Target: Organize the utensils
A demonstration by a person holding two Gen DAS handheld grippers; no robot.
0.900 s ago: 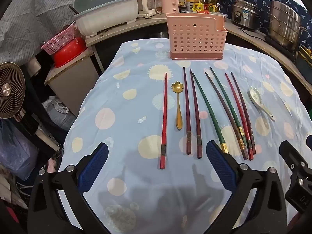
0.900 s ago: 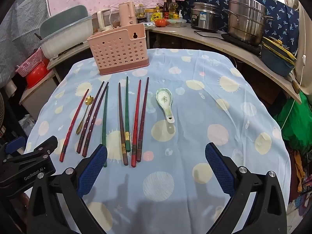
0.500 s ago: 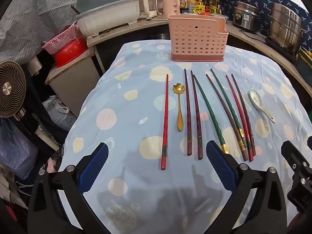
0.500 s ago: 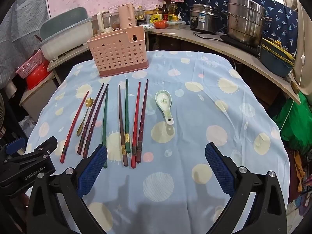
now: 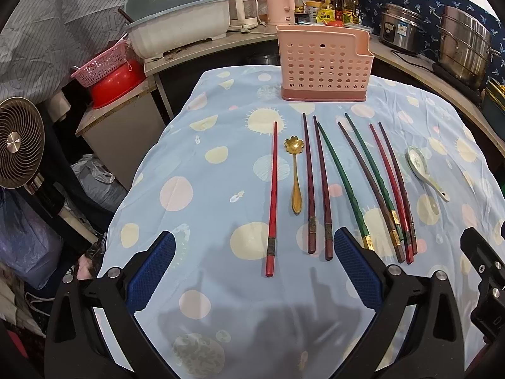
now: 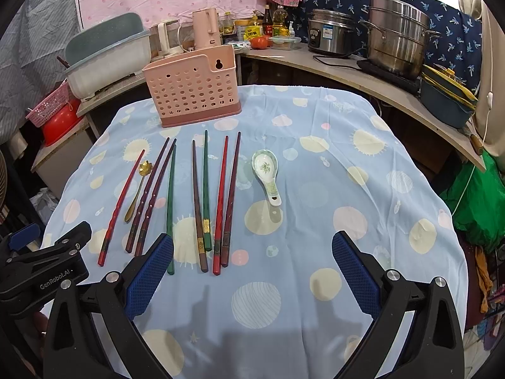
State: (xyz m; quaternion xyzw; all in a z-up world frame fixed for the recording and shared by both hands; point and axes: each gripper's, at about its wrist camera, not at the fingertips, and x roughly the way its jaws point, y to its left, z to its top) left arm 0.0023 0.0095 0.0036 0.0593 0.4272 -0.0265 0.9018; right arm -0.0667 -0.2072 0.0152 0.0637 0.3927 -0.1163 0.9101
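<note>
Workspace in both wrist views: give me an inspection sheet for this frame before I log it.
Surface: table under a blue spotted cloth, wrinkled, no spills seen.
Job's things: pink utensil holder upright at the far edge; chopsticks in red, maroon, green and brown lying side by side; gold spoon among them; ceramic spoon to their right.
Clutter: nothing seen on the cloth.
Grippers: left gripper and right gripper both open, holding nothing, above the near edge.
Cables: black cord on the counter by the rice cooker.
Surroundings: steel pot, dish tub, fan.
</note>
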